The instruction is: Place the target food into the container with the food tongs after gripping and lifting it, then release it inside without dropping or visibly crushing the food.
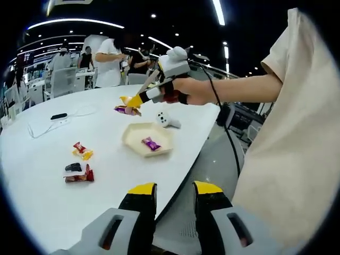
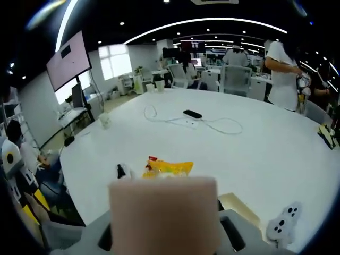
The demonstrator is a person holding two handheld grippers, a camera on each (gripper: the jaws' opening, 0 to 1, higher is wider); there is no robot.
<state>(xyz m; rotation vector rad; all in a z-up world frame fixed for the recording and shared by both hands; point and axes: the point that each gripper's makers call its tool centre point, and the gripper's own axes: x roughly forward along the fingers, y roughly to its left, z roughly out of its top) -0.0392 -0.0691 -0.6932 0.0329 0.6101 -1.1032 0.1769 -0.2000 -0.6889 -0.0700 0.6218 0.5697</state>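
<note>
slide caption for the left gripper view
Right gripper lifts a wrapped snack above the table, near the tray.

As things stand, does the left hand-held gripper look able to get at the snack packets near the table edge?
Probably yes: the left hand-held gripper is open and the packets lie uncovered on the table just ahead.

A person in a loose cream short-sleeved shirt operates two handheld grippers. The left gripper has a pale grey moulded body with slotted openings and black jaws capped in yellow. The right gripper, seen in the left gripper view, is a light grey housing with black fittings, a red detail near the grip and yellow-tipped jaws; a black cable trails down from it. The operator's bare hand wraps its handle.
</note>
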